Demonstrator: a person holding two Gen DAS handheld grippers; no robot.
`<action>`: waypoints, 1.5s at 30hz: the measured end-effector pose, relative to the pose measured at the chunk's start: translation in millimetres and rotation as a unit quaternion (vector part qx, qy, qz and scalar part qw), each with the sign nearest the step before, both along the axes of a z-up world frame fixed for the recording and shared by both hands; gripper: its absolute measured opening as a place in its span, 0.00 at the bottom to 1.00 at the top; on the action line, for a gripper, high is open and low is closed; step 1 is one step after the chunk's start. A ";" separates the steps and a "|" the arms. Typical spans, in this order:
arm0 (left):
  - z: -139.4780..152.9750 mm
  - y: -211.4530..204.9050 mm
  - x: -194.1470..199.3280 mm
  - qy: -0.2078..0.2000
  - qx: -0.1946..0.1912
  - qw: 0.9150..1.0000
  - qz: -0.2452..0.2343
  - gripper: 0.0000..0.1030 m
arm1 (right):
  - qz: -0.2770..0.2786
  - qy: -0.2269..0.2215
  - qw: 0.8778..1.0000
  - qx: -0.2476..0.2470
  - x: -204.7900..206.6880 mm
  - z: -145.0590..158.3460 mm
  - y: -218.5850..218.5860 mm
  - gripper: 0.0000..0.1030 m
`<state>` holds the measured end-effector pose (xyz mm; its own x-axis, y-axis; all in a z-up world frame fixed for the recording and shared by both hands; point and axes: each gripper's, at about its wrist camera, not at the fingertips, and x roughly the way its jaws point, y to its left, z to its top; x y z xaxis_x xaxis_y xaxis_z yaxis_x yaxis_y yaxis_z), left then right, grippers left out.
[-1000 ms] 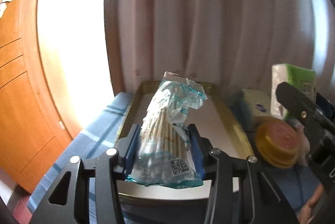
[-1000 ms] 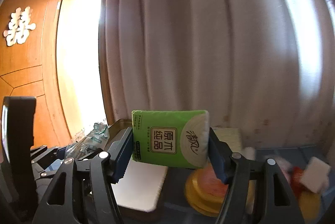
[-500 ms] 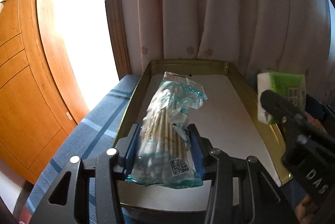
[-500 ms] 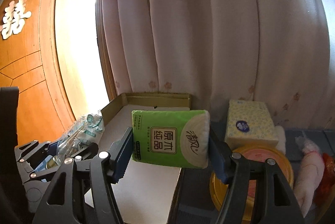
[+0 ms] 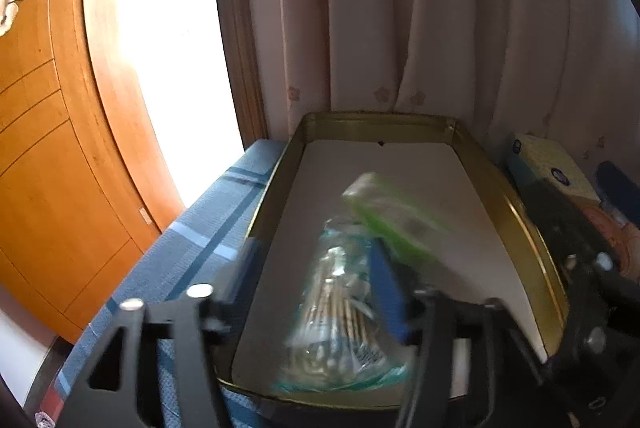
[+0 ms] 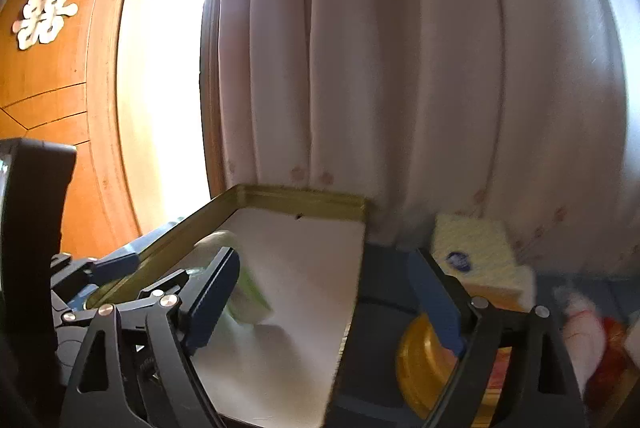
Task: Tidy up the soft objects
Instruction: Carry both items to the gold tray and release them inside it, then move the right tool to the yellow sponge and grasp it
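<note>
left claw [image 5: 316,292] is released, its jaws spread, and the swab bag [image 5: 340,324] lies blurred between them in the tray [image 5: 276,180]. right claw [image 6: 332,296] is released too; the green tissue pack [image 6: 244,292], blurred, sits by its left finger in the tray. a yellow tissue box [image 6: 476,256] stands beside the tray.

**Surroundings beyond the work**

I see pale pleated curtains [image 6: 400,68] hanging behind the surface, with small flower prints low on the folds. To the left stands an orange wooden cabinet [image 5: 48,148] carrying a white cut-out character [image 6: 44,14], and bright window light [image 5: 168,28] glares between it and the curtains. A blue striped cloth [image 5: 192,248] covers the surface.
</note>
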<state>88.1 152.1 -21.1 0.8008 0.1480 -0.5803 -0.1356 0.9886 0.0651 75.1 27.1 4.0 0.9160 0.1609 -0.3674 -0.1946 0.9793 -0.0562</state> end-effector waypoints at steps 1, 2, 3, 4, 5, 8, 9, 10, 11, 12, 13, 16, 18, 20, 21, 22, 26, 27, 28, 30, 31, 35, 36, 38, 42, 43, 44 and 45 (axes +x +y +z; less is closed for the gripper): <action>0.3 0.5 -1.7 -0.004 0.001 1.000 0.004 0.76 | -0.008 -0.012 1.000 -0.006 -4.6 1.6 -0.2 0.87; 1.1 1.0 -3.4 -0.010 0.002 1.000 0.013 0.78 | -0.011 -0.018 1.000 -0.008 -6.8 2.7 -1.7 0.87; 1.3 1.9 -5.4 -0.014 0.001 1.000 0.018 0.78 | -0.014 -0.020 1.000 -0.008 -8.2 3.5 -3.1 0.87; 1.8 2.9 -7.1 -0.017 0.000 1.000 0.022 0.78 | -0.016 -0.020 1.000 -0.008 -8.3 3.9 -4.5 0.87; 2.1 3.3 -8.9 -0.020 -0.001 0.999 0.025 0.81 | -0.023 -0.020 1.000 -0.007 -8.6 4.6 -7.1 0.87; 3.9 6.6 -14.2 -0.032 0.001 0.998 0.053 0.85 | -0.031 -0.006 0.999 0.002 -5.4 4.4 -15.4 0.87; 4.6 7.2 -15.6 -0.035 0.001 0.998 0.057 0.85 | -0.033 0.000 0.999 0.007 -4.0 3.8 -18.6 0.87; 5.3 7.6 -18.0 -0.040 -0.001 0.997 0.062 0.85 | -0.035 0.004 0.999 0.010 -3.0 2.5 -20.2 0.87; 6.1 7.8 -19.6 -0.043 -0.001 0.997 0.064 0.85 | -0.037 0.008 0.999 0.012 -1.9 1.8 -22.5 0.87; 7.0 7.4 -20.5 -0.045 -0.001 0.997 0.067 0.85 | -0.041 0.012 0.999 0.014 -1.3 1.8 -25.3 0.87; 8.0 6.9 -22.3 -0.049 -0.001 0.996 0.070 0.85 | -0.044 0.013 0.999 0.015 -1.6 1.8 -26.8 0.87; 10.9 4.7 -29.5 -0.063 -0.001 0.995 0.072 0.85 | -0.049 0.018 0.998 0.021 -0.5 0.8 -31.6 0.87; 12.6 2.0 -31.9 -0.070 0.002 0.995 0.073 0.85 | -0.057 0.021 0.998 0.021 -0.1 0.2 -36.0 0.87; 14.0 -1.3 -33.9 -0.073 0.005 0.995 0.068 0.85 | -0.067 0.022 0.997 0.022 0.1 0.1 -41.5 0.87; 14.4 -3.9 -35.5 -0.074 0.007 0.995 0.065 0.85 | -0.072 0.022 0.997 0.023 -0.4 0.4 -43.4 0.87; 15.2 -5.0 -35.7 -0.075 0.007 0.995 0.064 0.86 | -0.077 0.023 0.996 0.023 -0.9 0.7 -45.3 0.87; 17.0 -12.4 -39.0 -0.082 0.010 0.995 0.057 0.86 | -0.098 0.026 0.995 0.026 -1.1 0.8 -57.2 0.87; 17.3 -13.9 -39.7 -0.083 0.010 0.995 0.054 0.85 | -0.102 0.026 0.994 0.028 -1.8 0.9 -59.9 0.87; 17.8 -15.4 -40.3 -0.083 0.010 0.995 0.052 0.85 | -0.106 0.026 0.994 0.029 -2.5 0.9 -62.8 0.87; 18.7 -18.6 -42.0 -0.086 0.009 0.995 0.048 0.85 | -0.115 0.025 0.993 0.028 -5.0 1.4 -68.1 0.87; 18.7 -19.2 -42.7 -0.087 0.008 0.995 0.048 0.85 | -0.117 0.024 0.992 0.027 -5.8 1.4 -69.4 0.87; 18.7 -23.6 -44.0 -0.086 0.001 0.995 0.041 0.86 | -0.118 0.022 0.993 0.012 -10.8 0.7 -74.8 0.87; 18.9 -25.7 -44.5 -0.086 0.002 0.995 0.040 0.86 | -0.116 0.020 0.993 0.008 -14.3 1.1 -76.5 0.87; 18.9 -31.2 -45.8 -0.088 0.004 0.995 0.035 0.85 | -0.118 0.012 0.993 0.005 -19.3 2.5 -81.1 0.87; 19.4 -46.8 -49.2 -0.094 0.014 0.995 0.021 0.86 | -0.139 -0.005 0.990 -0.003 -33.8 6.2 -99.9 0.87; 19.7 -49.9 -51.0 -0.095 0.014 0.995 0.017 0.86 | -0.144 -0.009 0.990 -0.002 -35.6 7.1 -104.6 0.87; 19.7 -52.3 -51.2 -0.096 0.013 0.995 0.014 0.86 | -0.147 -0.011 0.989 -0.002 -36.4 7.6 -107.9 0.87; 19.8 -56.5 -52.5 -0.097 0.012 0.995 0.008 0.86 | -0.152 -0.012 0.988 0.000 -38.5 8.2 -113.0 0.87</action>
